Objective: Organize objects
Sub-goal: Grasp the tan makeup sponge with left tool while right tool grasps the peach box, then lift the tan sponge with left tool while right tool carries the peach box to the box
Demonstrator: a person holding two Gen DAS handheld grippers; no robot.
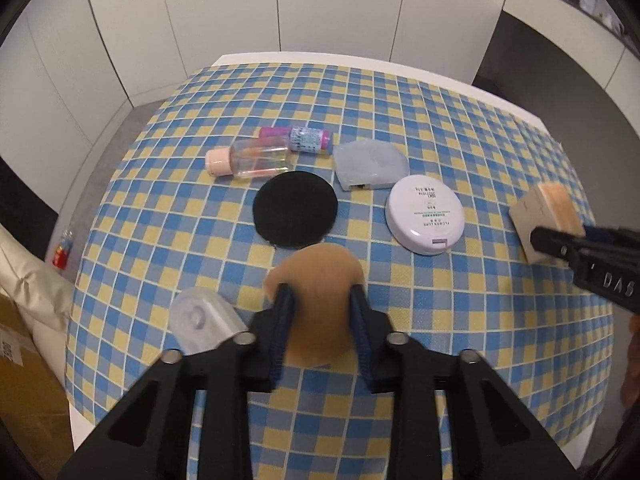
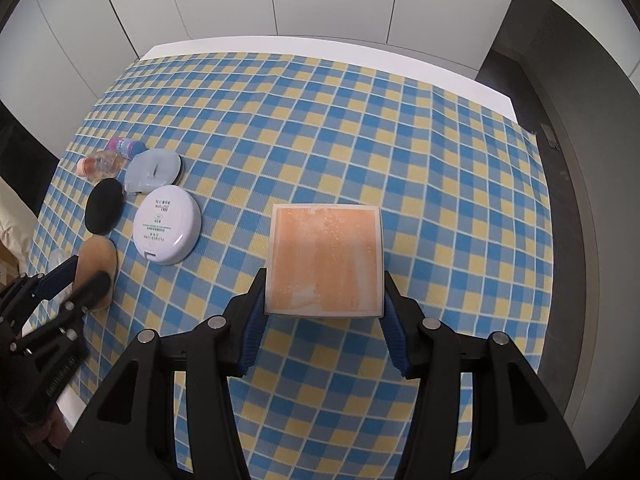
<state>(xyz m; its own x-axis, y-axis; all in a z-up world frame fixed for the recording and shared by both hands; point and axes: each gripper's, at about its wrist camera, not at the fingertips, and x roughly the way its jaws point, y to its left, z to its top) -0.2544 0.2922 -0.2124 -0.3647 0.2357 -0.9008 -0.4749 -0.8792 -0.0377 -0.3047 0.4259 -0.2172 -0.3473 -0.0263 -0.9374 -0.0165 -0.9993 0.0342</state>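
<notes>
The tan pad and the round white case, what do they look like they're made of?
Tan pad: probably soft sponge or foam, matte, its sides pinched in by the left tool. Round white case: likely hard plastic, smooth and slightly glossy, with printed text and a front clasp.

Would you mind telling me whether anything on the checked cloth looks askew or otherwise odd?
Two bottles lie on their sides rather than upright: the clear bottle with a pink cap and the purple bottle behind it. Nothing looks spilled or damaged.
</notes>
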